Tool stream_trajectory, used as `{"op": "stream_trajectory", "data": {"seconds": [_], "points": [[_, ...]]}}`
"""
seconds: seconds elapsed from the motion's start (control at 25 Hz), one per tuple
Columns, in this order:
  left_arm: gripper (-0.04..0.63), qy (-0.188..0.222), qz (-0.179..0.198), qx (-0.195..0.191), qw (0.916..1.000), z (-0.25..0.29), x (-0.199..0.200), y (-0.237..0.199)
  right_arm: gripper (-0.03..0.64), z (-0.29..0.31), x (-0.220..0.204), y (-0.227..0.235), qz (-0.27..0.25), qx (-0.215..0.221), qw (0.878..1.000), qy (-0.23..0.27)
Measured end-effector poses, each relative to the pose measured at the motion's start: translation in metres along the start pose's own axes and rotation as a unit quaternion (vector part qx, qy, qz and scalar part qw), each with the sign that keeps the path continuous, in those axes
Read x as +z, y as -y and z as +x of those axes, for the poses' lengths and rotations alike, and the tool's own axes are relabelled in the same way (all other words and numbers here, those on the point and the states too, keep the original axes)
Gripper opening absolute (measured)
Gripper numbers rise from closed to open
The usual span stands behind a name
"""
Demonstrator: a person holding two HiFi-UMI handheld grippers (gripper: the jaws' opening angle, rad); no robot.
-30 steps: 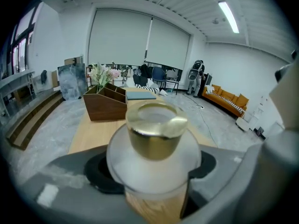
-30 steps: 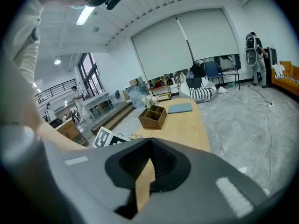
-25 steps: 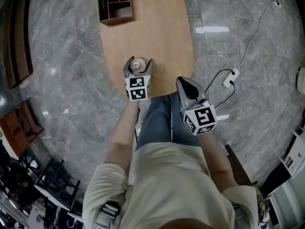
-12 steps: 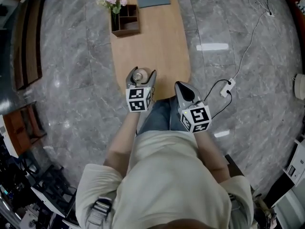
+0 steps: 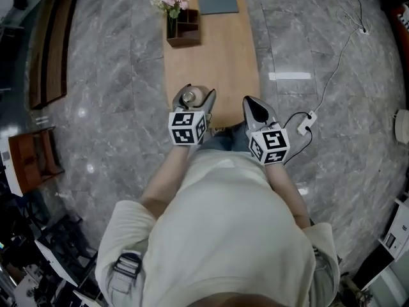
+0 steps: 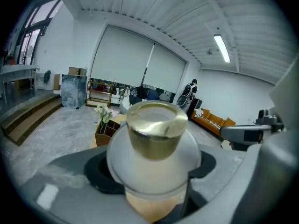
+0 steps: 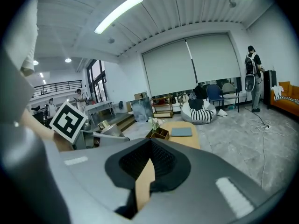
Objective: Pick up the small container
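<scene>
My right tongs (image 7: 148, 171) are shut and empty, my left tongs (image 5: 195, 94) are spread wide and squeeze the small container (image 6: 154, 143) at the near end of the desk (image 5: 214, 50) — so I should hold tight and lift it straight up, slowly.

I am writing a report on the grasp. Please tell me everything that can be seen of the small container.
The small container is a round jar with a matte whitish body and a shiny gold-coloured cap. It stands upright between the left gripper's jaws, which clamp its sides, over the near end of the wooden table.
</scene>
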State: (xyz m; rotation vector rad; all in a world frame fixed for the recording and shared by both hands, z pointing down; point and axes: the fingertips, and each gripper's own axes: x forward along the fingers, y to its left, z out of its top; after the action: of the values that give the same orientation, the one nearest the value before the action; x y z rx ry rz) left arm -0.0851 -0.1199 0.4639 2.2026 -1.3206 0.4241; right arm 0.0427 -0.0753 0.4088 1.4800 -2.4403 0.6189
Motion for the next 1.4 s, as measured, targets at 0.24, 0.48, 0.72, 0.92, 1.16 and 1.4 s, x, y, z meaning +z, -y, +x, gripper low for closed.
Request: {"op": "stream_trajectory", "data": {"seconds": [0.24, 0.48, 0.72, 0.92, 1.16, 1.4], "points": [[0.339, 0.005, 0.009, -0.014, 0.9999, -0.024, 0.012, 0.002, -0.002, -0.001, 0.012, -0.010, -0.018, 0.016, 1.000, 0.013], [0.339, 0.021, 0.011, -0.015, 0.9996, -0.043, 0.025, 0.000, -0.002, 0.002, 0.021, -0.015, -0.038, 0.024, 0.999, 0.018], [0.339, 0.034, 0.006, -0.014, 0.9993, -0.047, 0.030, 0.001, -0.003, 0.005, 0.019, -0.014, -0.053, 0.032, 0.998, 0.010], [0.339, 0.036, 0.006, -0.015, 0.9992, -0.045, 0.032, 0.001, -0.003, 0.008, 0.022, -0.016, -0.056, 0.028, 0.998, 0.011], [0.339, 0.034, 0.011, -0.018, 0.9992, -0.041, 0.033, 0.002, -0.003, 0.008, 0.024, -0.014, -0.053, 0.023, 0.998, 0.016], [0.339, 0.035, 0.013, -0.023, 0.9990, -0.039, 0.036, 0.003, -0.003, 0.007, 0.025, -0.011, -0.048, 0.018, 0.998, 0.019]]}}
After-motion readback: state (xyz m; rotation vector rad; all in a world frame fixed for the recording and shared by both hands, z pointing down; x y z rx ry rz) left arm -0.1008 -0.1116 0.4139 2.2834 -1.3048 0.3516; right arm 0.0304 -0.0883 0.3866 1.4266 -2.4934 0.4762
